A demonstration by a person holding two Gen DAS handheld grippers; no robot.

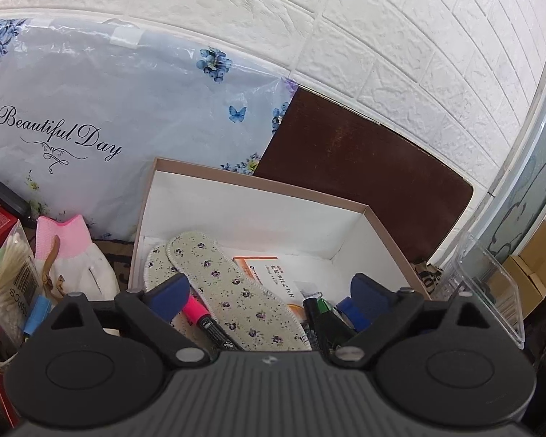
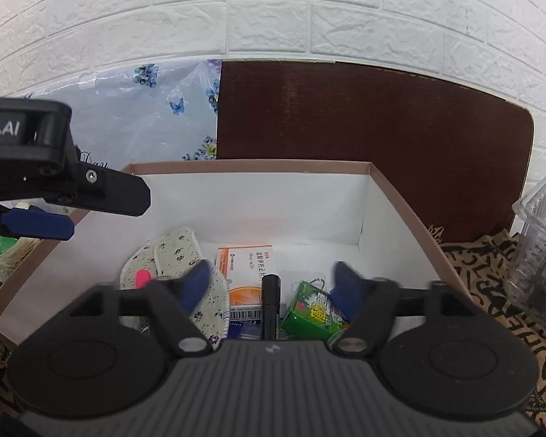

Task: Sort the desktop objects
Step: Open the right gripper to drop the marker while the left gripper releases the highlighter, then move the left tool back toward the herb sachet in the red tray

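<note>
Both grippers over the cardboard box point(image 2: 400, 196). Left gripper point(image 1: 273, 291) jaws wide, nothing between pads. Right gripper point(image 2: 273, 284) likewise wide, empty. In box: floral insoles point(image 1: 236, 284), pink marker point(image 1: 196, 309), black flashlight point(image 2: 271, 302), green packet point(image 2: 313, 313), orange medicine box point(image 2: 245, 266)

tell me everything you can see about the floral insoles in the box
The floral insoles are a pair, cream fabric printed with small purple flowers and edged in pale stitching. They lie flat and overlapped in the left part of the open cardboard box, toes toward the back wall. A pink highlighter lies against their left edge, and an orange and white medicine box is partly tucked under their right side. Neither gripper touches them.
</note>
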